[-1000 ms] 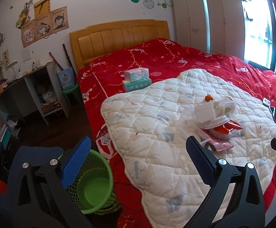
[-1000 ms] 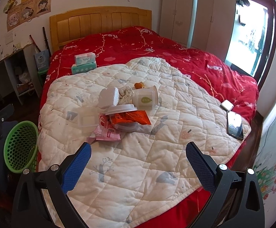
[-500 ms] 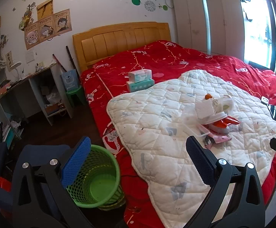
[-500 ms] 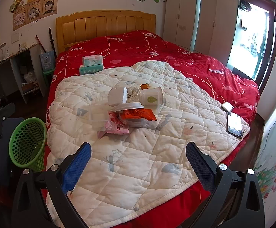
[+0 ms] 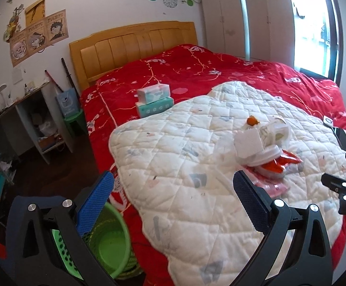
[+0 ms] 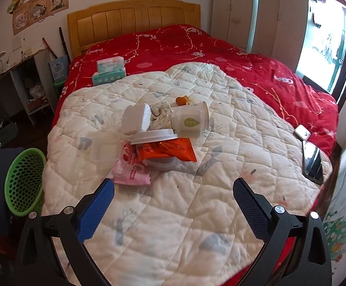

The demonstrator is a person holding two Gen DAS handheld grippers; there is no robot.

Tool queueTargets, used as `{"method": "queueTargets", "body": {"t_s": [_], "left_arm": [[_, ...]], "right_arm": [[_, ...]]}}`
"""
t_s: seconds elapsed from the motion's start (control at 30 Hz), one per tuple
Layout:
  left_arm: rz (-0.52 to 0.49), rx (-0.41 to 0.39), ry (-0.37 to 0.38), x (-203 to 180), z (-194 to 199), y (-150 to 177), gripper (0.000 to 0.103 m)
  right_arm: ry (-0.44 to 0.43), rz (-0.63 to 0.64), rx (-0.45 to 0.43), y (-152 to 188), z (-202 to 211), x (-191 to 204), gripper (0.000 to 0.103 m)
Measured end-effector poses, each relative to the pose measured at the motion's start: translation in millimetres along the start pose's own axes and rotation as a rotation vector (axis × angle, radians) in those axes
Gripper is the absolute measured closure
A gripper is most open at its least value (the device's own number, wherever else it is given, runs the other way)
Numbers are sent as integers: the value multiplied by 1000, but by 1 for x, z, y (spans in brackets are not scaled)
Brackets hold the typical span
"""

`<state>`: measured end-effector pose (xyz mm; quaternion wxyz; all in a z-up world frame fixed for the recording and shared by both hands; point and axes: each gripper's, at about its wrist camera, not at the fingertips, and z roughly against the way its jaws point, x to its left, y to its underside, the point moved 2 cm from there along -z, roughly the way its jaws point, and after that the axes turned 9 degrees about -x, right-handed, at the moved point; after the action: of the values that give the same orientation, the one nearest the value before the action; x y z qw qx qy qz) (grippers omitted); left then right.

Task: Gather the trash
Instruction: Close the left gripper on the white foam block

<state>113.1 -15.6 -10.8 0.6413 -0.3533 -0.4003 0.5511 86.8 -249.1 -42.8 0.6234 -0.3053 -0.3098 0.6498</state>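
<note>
Trash pile (image 6: 158,138) on quilt (image 6: 220,190) — beyond gaping right tongs (image 6: 173,205)

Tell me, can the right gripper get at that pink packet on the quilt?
Probably yes: the right gripper is open, and only bare quilt lies between it and the pink packet.

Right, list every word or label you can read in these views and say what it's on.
"TVBIIIS", roughly, mirrored-looking: top strip of each wall poster.
Tissue boxes: print too small to read.
Pink wrapper: red label blurred.
Orange wrapper: print unreadable.
Clear tub: green leaf sign, no words.
</note>
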Motion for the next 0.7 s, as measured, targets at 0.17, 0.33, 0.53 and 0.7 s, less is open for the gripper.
{"method": "queueTargets", "body": {"t_s": [0.17, 0.33, 0.53, 0.7], "left_arm": [[32, 24, 63, -3, -29, -6, 5], [7, 38, 144, -22, -54, -13, 5], [-1, 90, 286, -60, -93, -20, 8], [-7, 126, 375, -85, -123, -24, 11]], "right_arm": [[-41, -1, 29, -8, -31, -4, 7], [-51, 16, 46, -15, -51, -5, 7], [-44, 37, 48, -19, -61, -12, 7], [-28, 31, 53, -17, -66, -25, 7]]}}
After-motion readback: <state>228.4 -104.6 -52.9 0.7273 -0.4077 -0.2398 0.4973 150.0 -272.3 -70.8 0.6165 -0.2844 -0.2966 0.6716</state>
